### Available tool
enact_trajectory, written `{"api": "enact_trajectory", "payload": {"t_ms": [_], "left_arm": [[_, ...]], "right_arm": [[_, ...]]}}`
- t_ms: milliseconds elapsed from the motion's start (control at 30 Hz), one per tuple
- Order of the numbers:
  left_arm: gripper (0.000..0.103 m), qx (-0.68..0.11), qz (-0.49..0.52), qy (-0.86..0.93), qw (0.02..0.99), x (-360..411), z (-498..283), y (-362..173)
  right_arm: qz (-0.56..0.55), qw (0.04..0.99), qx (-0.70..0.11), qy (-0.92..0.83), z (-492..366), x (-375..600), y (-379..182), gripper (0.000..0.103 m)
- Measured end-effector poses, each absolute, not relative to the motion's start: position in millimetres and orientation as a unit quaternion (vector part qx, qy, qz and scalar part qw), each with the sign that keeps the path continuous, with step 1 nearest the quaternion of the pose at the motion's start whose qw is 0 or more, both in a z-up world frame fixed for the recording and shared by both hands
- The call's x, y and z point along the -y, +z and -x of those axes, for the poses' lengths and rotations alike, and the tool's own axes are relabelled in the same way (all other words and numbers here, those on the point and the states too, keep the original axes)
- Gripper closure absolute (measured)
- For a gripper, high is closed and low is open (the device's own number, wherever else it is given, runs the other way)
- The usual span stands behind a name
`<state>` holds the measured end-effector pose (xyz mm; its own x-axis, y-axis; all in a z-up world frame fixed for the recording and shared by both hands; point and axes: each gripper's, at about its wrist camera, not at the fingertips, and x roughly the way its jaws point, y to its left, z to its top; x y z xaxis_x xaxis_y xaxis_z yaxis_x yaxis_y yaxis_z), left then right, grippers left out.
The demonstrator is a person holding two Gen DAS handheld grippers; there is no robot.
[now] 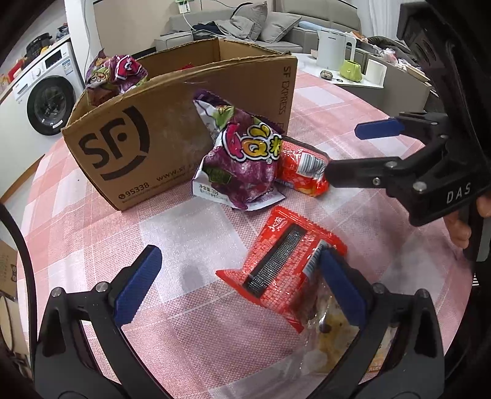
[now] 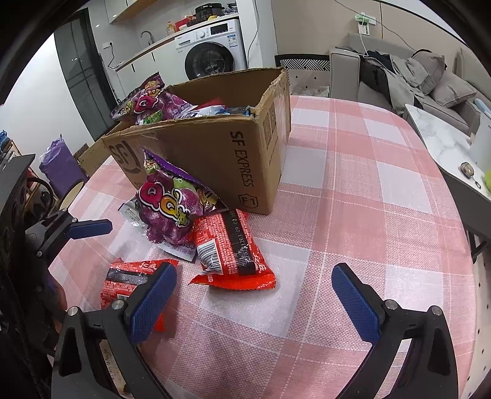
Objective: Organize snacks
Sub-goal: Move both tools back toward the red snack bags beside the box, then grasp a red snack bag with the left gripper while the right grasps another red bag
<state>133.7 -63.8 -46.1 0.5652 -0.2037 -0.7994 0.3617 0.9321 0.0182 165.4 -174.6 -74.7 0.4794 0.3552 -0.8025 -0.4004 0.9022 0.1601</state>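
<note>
An open SF cardboard box (image 1: 147,135) (image 2: 221,159) stands on the pink checked table and holds several snack bags. A purple candy bag (image 1: 242,159) (image 2: 172,211) leans on its front wall. A red packet (image 1: 302,173) (image 2: 230,248) lies beside it. A second red packet (image 1: 285,264) (image 2: 129,282) lies nearer, with a clear-wrapped pastry (image 1: 328,334) under its end. My left gripper (image 1: 242,285) is open, its right finger over that packet's edge. My right gripper (image 2: 260,297) (image 1: 340,150) is open and empty, over the table just right of the first red packet.
The round table (image 2: 368,214) has bare cloth to the right of the box. A side table with a white kettle (image 1: 333,46) and green cup (image 1: 351,70) stands behind. A washing machine (image 2: 211,52) and sofa (image 1: 245,27) are farther back.
</note>
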Motion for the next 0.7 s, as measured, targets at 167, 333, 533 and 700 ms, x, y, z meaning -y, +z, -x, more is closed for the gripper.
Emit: {"api": "enact_trajectory", "payload": {"t_ms": [167,333,533,700], "left_arm": [[0.001,-0.439,-0.089,-0.162,0.879,62,-134,-48],[0.001,-0.442,-0.090,-0.164,0.877,61,-135,-48],[0.001,-0.452,-0.082,-0.149,0.876,49,-138,-51],[0.001,-0.452,-0.084,-0.147,0.876,48,-141,-51]], "right_arm": [[0.022,0.856,-0.470,0.215,-171,171,-86,0.000],[0.020,0.855,-0.474,0.210,-177,166,-94,0.000],[0.022,0.857,-0.469,0.214,-183,160,-97,0.016],[0.022,0.856,-0.464,0.225,-183,157,-97,0.023]]}}
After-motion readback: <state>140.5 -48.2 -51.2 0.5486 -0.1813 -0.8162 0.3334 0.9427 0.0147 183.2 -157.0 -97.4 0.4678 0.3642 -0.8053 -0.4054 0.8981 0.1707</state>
